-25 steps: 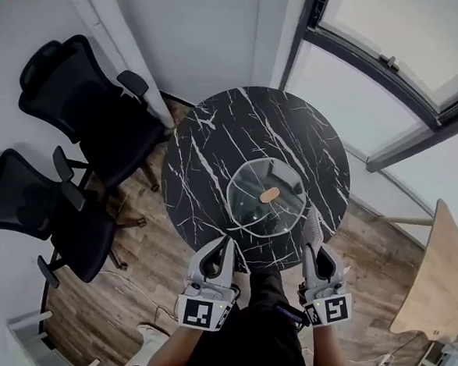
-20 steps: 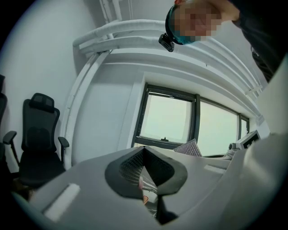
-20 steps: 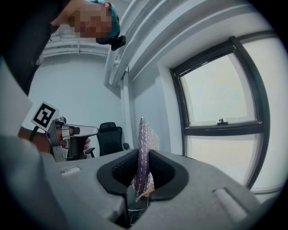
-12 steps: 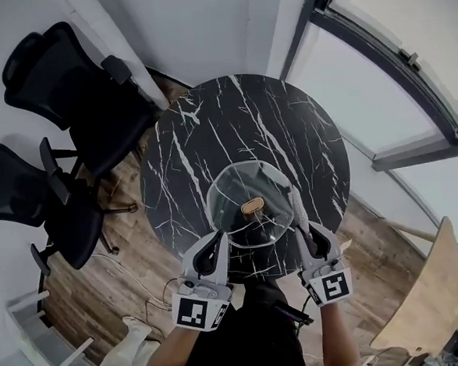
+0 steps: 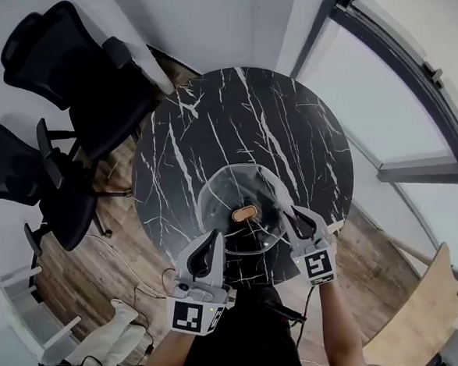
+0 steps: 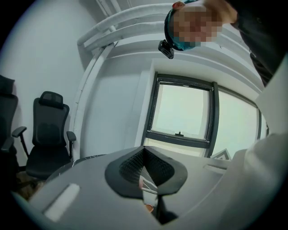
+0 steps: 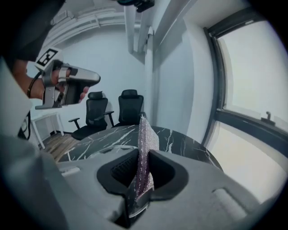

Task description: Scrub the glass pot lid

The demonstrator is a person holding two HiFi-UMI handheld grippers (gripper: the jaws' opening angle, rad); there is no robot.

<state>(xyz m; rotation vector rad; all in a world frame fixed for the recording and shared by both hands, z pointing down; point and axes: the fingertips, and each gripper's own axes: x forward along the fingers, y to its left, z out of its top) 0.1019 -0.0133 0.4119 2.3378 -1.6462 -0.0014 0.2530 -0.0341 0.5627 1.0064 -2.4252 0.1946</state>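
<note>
Glass pot lid lies flat on table, close to near edge, wooden knob on top. Right gripper pinches sparkly scrub cloth, near lid's right rim. Left gripper pressed together, nothing in it, up in air over near-left rim. Lid likely heavy, hard, slippery, can break. Best hold: knob. No words to read, only square markers on grippers.

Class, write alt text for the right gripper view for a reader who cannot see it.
The right gripper clamps a sparkly scrubbing cloth upright between its fingers. Beyond are a round black marble table and two black office chairs; a large window fills the right.
</note>
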